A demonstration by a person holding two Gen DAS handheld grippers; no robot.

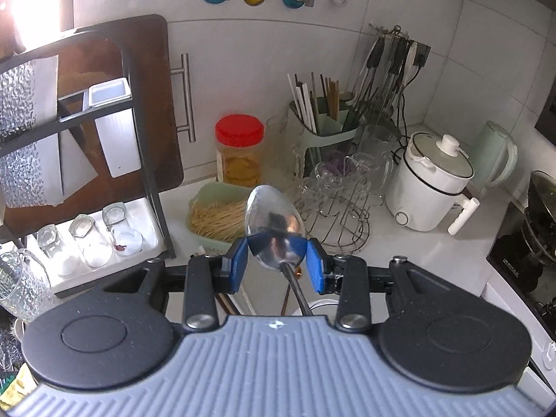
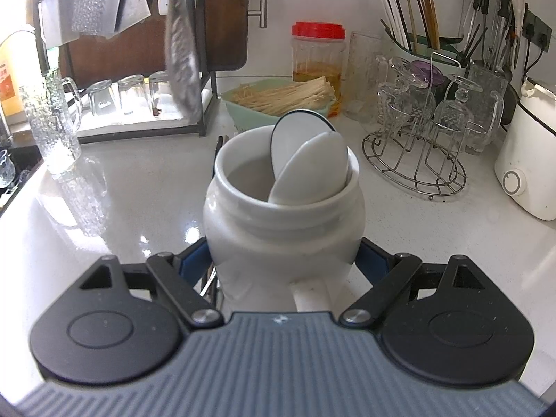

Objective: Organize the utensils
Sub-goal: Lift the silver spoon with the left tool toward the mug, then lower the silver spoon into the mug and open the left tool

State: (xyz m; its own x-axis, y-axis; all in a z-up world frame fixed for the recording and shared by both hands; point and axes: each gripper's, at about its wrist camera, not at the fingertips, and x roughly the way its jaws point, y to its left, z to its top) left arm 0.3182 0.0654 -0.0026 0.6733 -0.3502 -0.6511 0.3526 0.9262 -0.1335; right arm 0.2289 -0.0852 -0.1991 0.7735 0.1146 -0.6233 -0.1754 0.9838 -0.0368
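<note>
My left gripper [image 1: 278, 248] is shut on a metal spoon [image 1: 274, 219]. Its blue pads [image 1: 314, 267] press the lower sides of the bowl, which stands up, while the dark handle [image 1: 299, 295] runs down under the gripper. In the right wrist view my right gripper [image 2: 283, 260] is shut on a white ceramic jar [image 2: 283, 222] standing on the counter. Two white ceramic spoons [image 2: 309, 166] lean inside the jar at its right. A blurred grey metal shape [image 2: 182, 45] hangs at the upper left of that view. The jar's rim [image 1: 321, 304] shows just below the left gripper.
A green utensil holder [image 1: 330, 132] with chopsticks stands at the back, and hanging tools [image 1: 389, 69] are on the wall. Nearby are a wire rack of glasses [image 2: 417, 146], a red-lidded jar [image 1: 239, 149], a noodle basket [image 1: 215, 215], a white cooker [image 1: 427, 187] and a black shelf with upturned glasses [image 1: 87, 239].
</note>
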